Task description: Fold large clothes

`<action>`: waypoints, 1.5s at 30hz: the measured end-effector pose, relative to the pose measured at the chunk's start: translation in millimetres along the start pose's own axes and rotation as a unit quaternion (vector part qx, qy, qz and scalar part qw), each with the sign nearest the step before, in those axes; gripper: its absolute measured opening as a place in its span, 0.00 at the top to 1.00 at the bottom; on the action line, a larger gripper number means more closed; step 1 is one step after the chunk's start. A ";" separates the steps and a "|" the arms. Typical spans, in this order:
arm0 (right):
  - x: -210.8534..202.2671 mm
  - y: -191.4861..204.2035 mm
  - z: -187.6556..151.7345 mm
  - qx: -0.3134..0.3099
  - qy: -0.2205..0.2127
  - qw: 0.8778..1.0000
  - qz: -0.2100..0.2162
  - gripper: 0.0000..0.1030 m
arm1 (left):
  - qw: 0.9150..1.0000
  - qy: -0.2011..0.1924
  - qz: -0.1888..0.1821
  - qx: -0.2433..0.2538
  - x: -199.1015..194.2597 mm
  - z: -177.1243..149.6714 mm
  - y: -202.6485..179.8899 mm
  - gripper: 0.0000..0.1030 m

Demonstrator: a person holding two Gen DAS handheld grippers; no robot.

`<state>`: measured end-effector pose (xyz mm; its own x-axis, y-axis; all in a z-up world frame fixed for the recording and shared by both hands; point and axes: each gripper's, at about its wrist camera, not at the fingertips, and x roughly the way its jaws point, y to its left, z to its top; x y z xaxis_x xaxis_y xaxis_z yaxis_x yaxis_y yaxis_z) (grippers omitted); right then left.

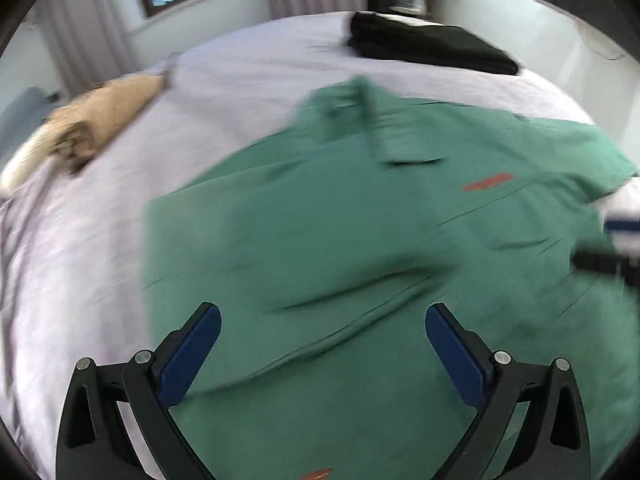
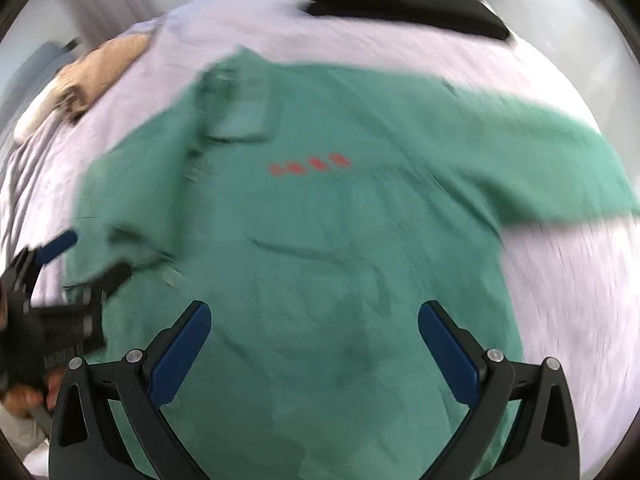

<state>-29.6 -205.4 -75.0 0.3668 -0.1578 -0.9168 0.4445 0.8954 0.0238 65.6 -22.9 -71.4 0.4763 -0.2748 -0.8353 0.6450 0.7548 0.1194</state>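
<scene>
Bed [image 1: 100, 220] carries green shirt [image 1: 320, 232] ahead of both fingers, spread wide, empty; soft, limp, probably light; pinch hem or sleeve edges.

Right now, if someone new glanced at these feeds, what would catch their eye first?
The green shirt spread across the middle of the lilac bed, red lettering on its chest. Over it, the left gripper and right gripper are both open, holding nothing. Farther back lie a folded black garment and a tan one.
</scene>
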 end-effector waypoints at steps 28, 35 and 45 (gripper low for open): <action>53.5 -72.5 46.2 0.330 -0.045 0.920 0.206 0.39 | 0.969 0.080 0.131 -0.192 72.2 -56.6 133.4 0.00; 39.4 -42.6 7.1 0.311 0.010 0.900 0.306 0.38 | 0.986 0.084 0.010 -0.146 26.3 -45.4 160.1 0.00; 121.7 176.0 -23.0 0.235 0.139 0.861 0.429 0.38 | 0.964 0.120 -0.117 -0.207 132.1 45.1 195.5 0.08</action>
<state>74.5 -57.4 -191.6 0.5438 0.6428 -0.5396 0.4133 0.3544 0.8388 281.5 61.5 -134.2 0.1633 -0.3583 -0.9192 0.4013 0.8753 -0.2699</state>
